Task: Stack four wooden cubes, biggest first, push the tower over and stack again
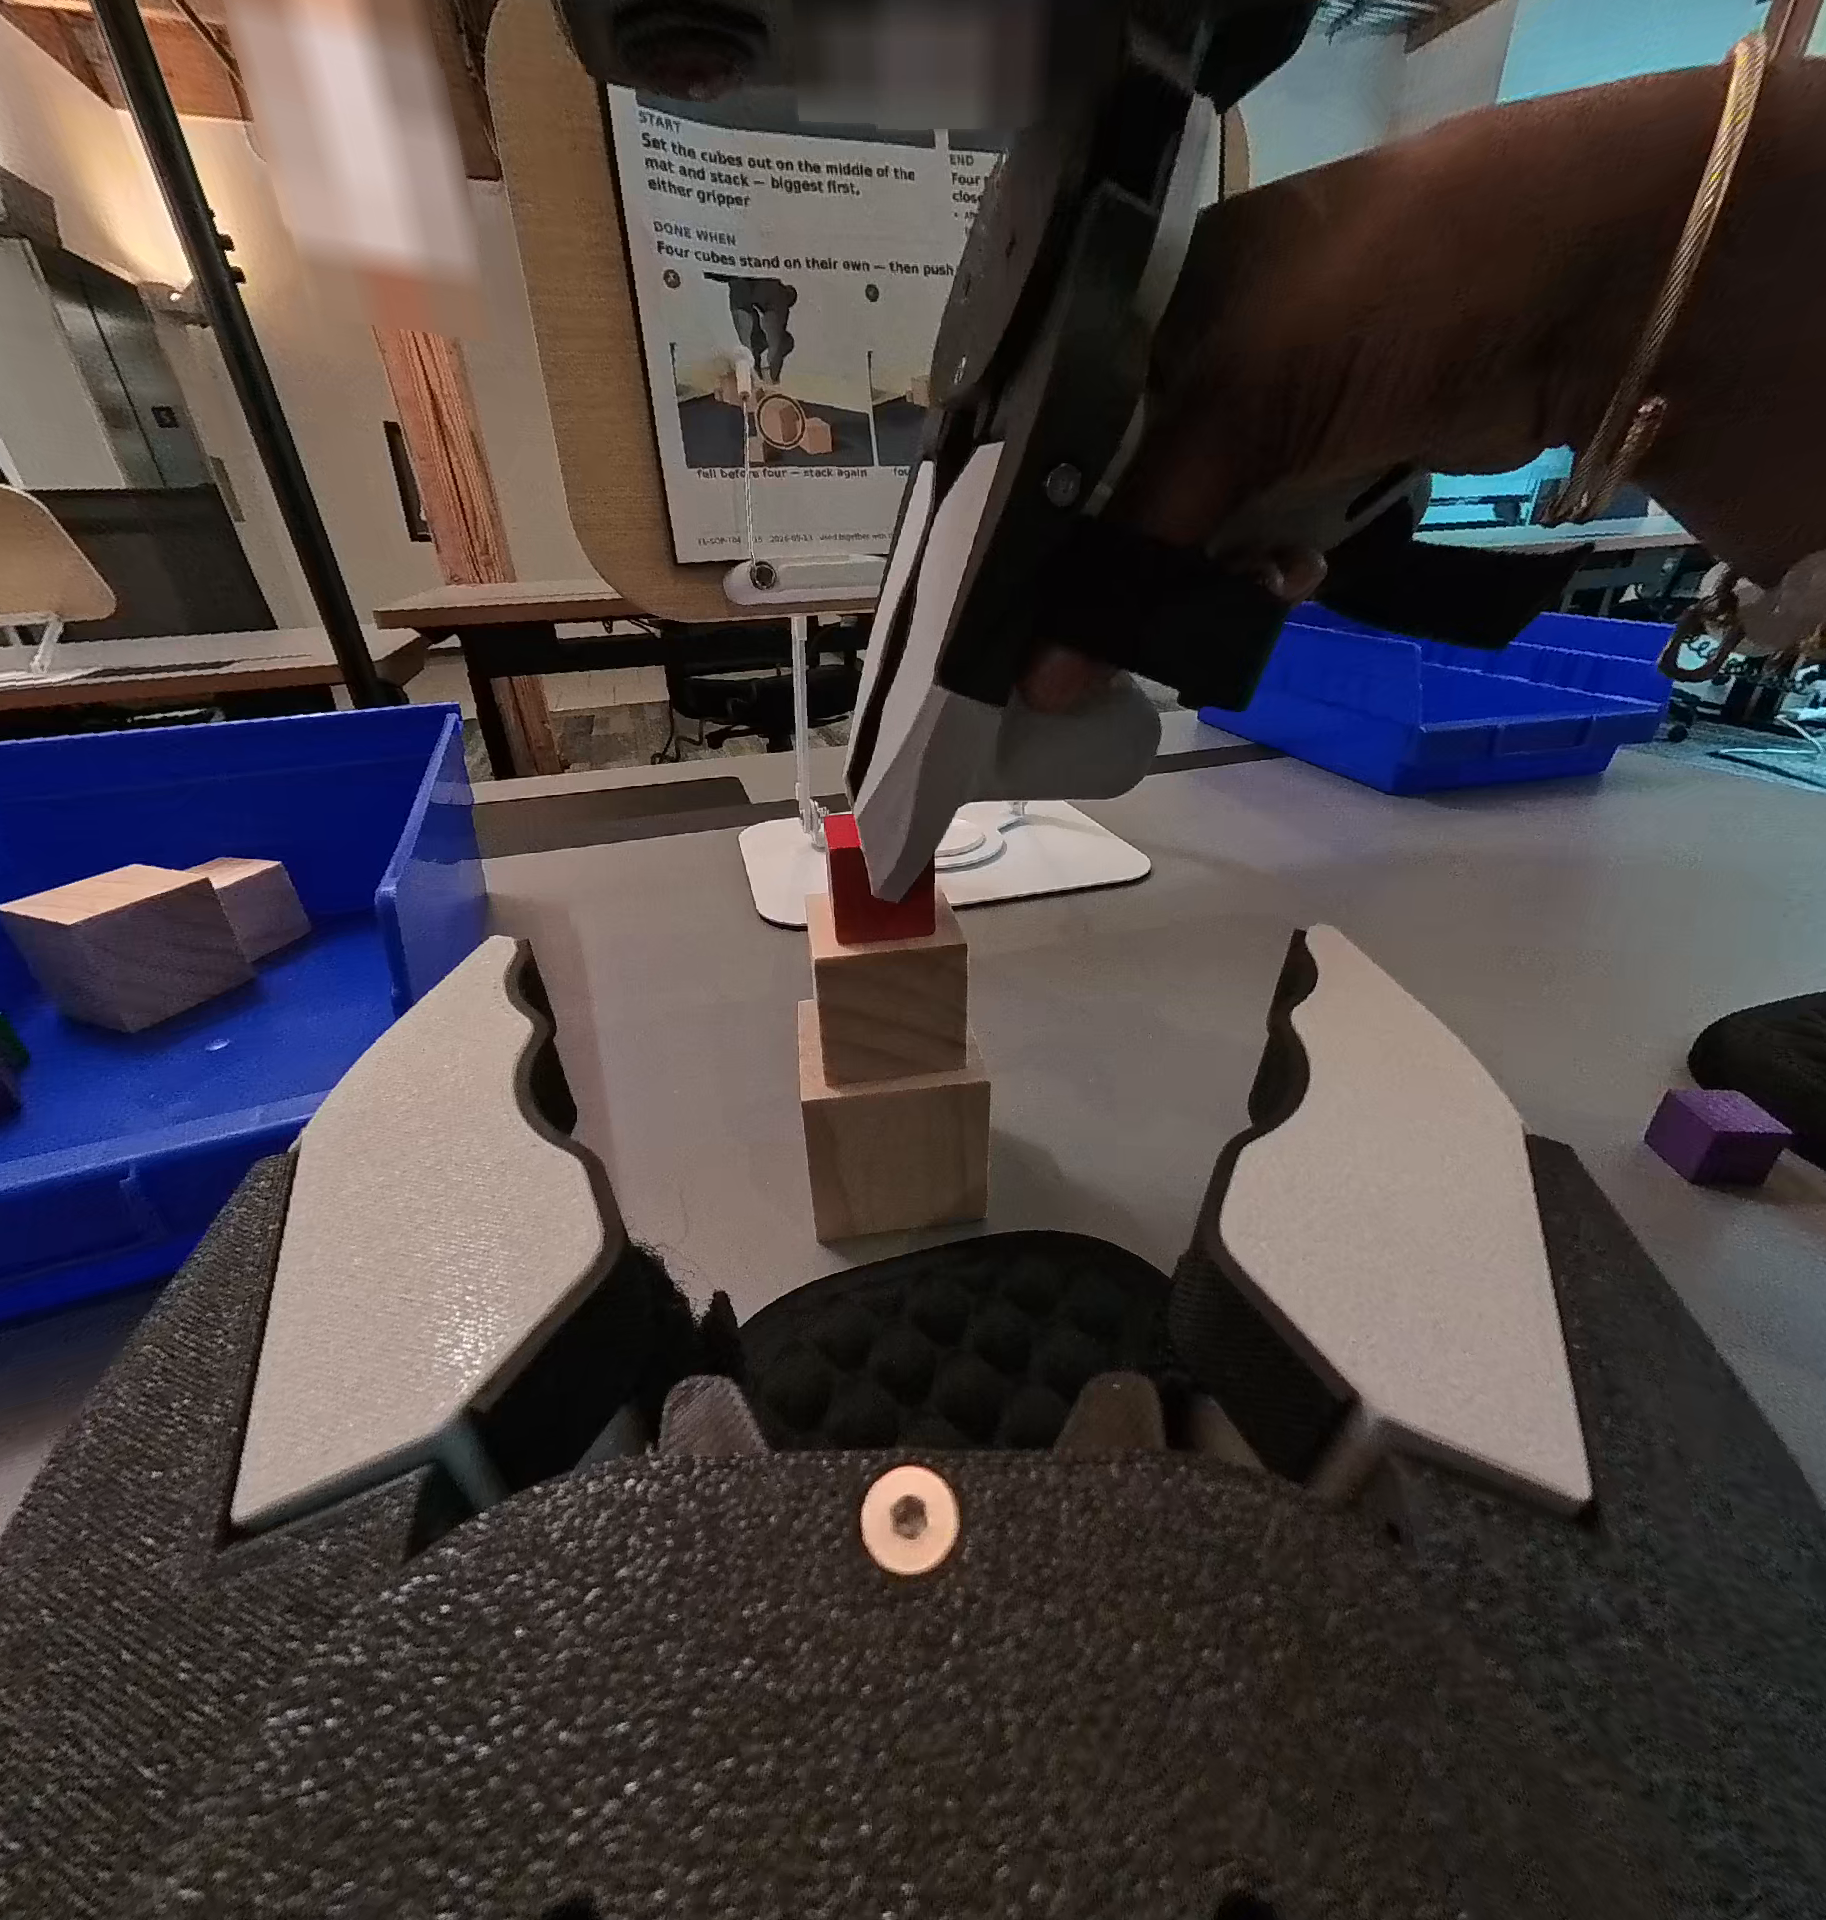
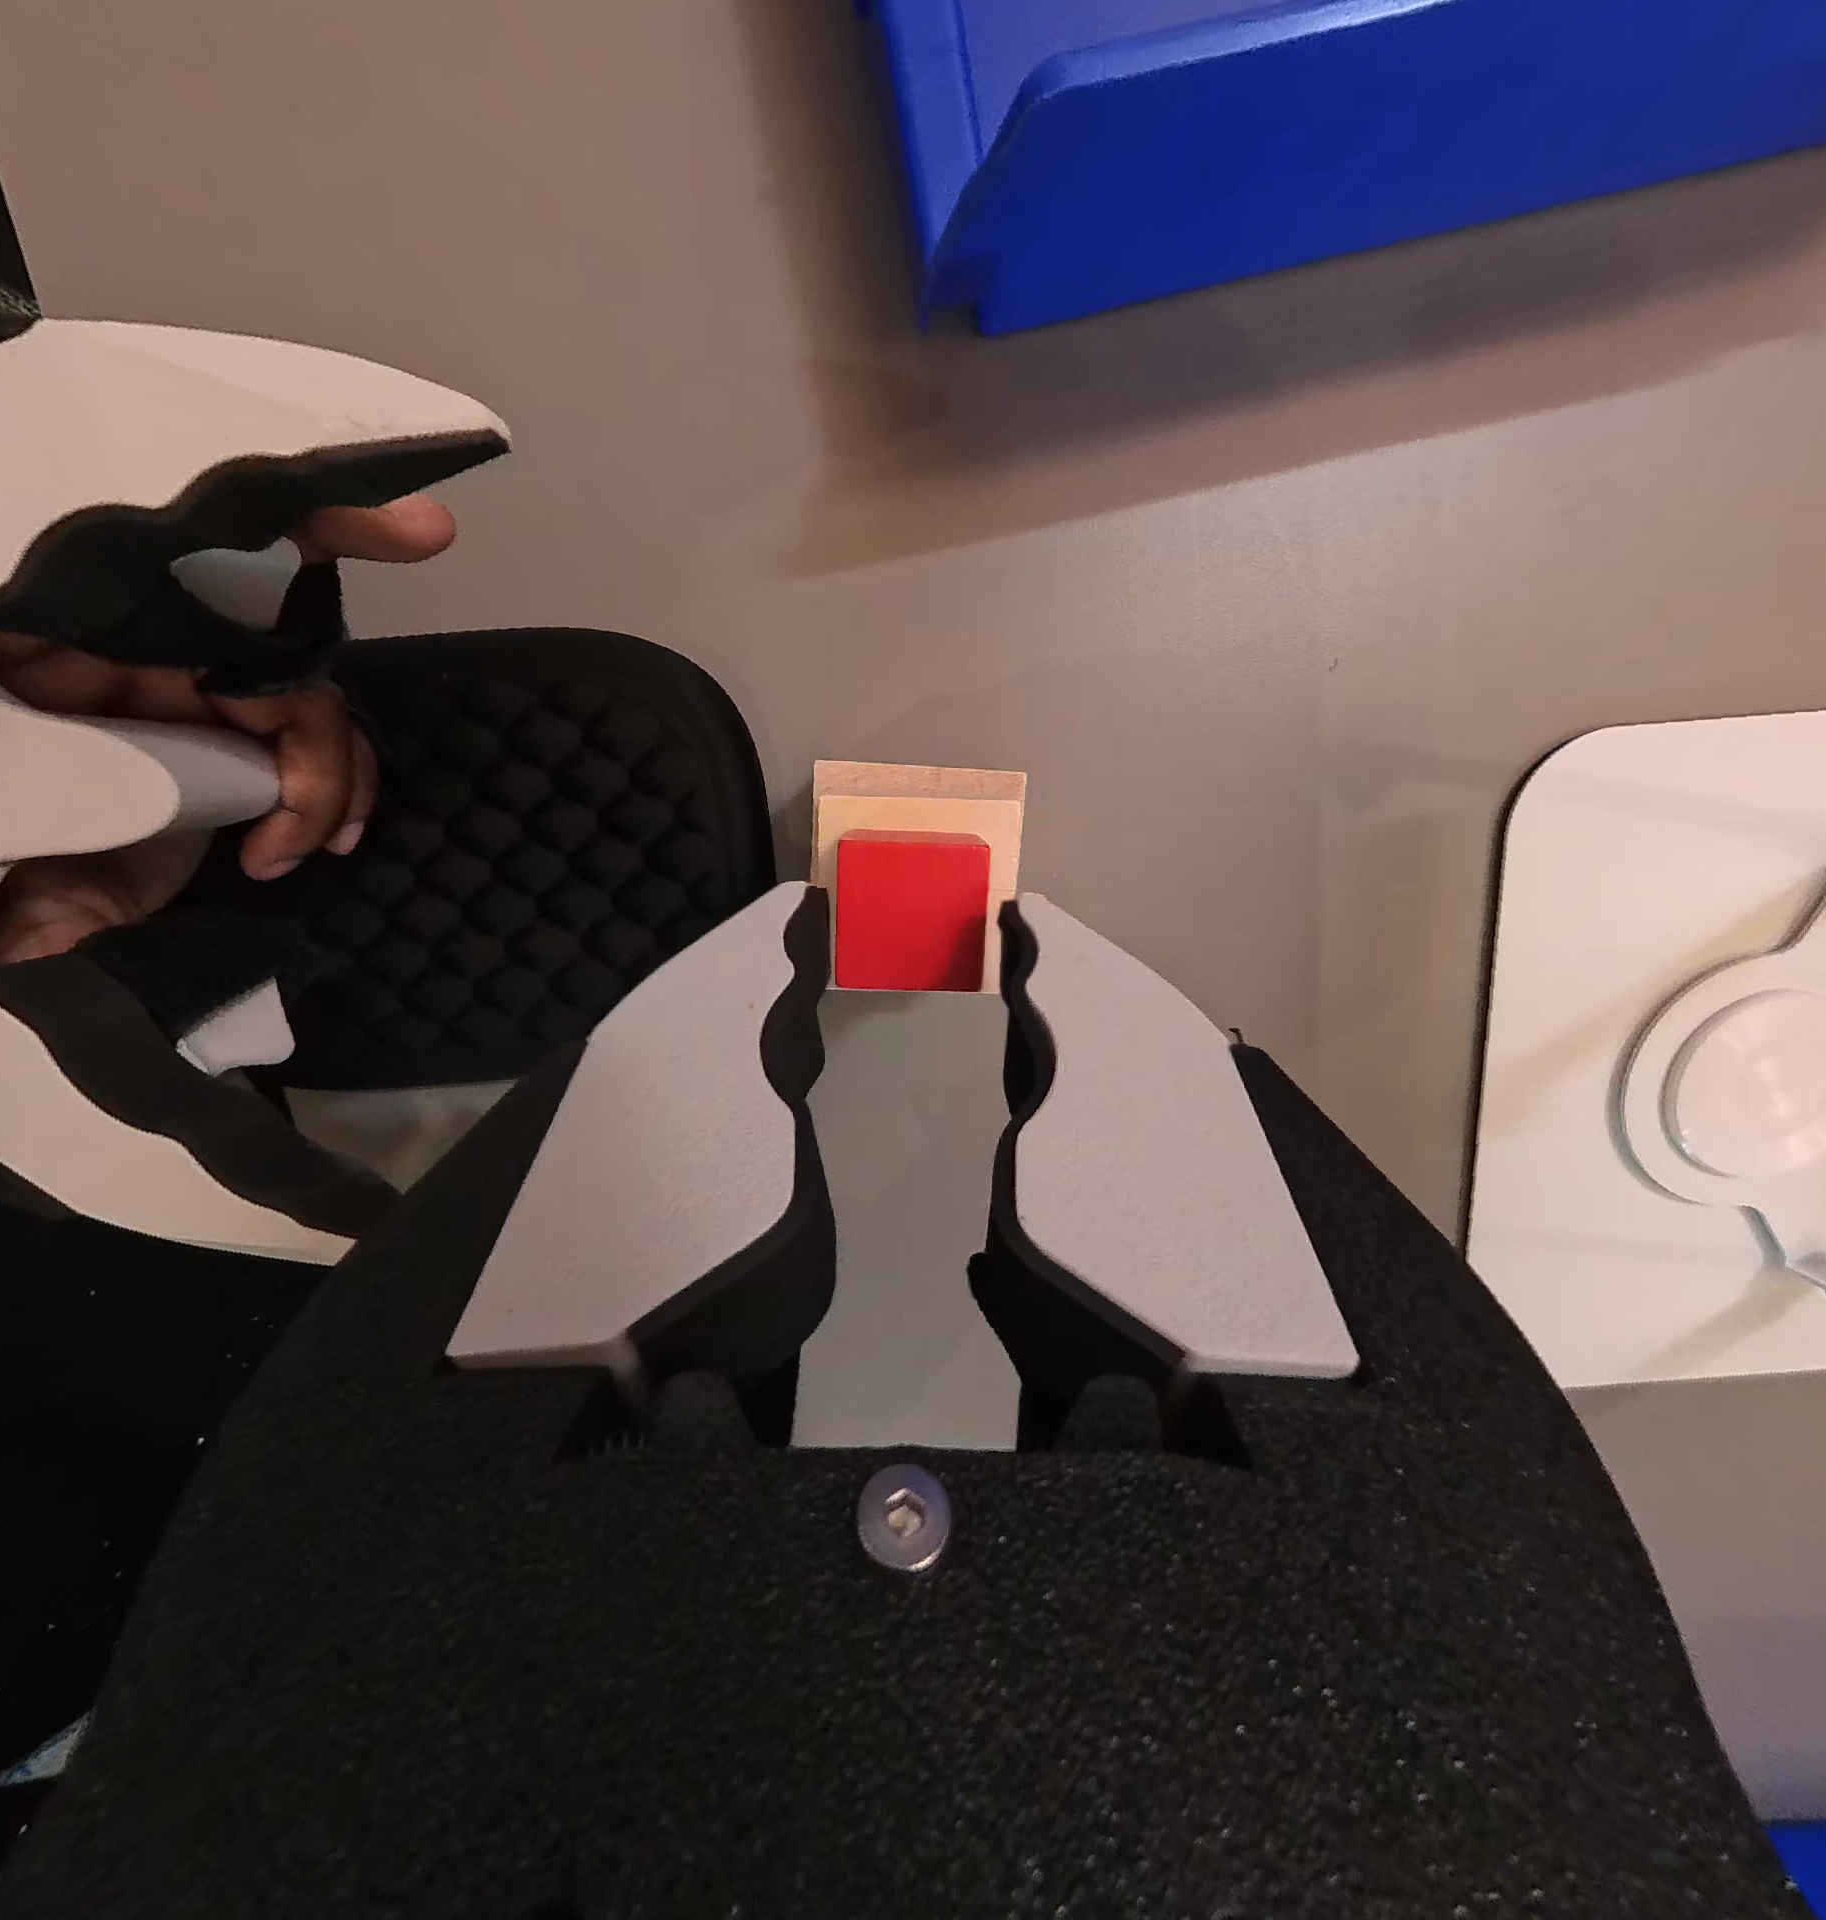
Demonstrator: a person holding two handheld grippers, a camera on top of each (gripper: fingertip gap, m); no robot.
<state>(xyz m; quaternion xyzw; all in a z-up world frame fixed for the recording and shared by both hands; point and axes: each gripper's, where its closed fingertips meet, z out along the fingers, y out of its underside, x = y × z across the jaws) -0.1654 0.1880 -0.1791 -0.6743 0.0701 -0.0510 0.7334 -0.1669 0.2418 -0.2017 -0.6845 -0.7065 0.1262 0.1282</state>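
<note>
Bare grey table [image 1: 1148, 1039] lies open on both sides of the block stack [image 1: 893, 1049]. A blue bin [image 1: 410, 914] walls the left, a white stand base [image 1: 1054, 862] sits just behind, and a purple cube [image 1: 1714, 1138] and black pad [image 1: 1802, 1070] crowd the far right.

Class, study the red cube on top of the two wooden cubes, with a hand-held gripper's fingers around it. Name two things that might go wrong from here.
1. The right hand-held gripper has fingers close on both sides of the red cube; a sideways pull might drag it off the upper wooden cube.
2. The stack is narrow and off-centre on the lower wooden cube; a nudge could topple it onto the grey table.
</note>
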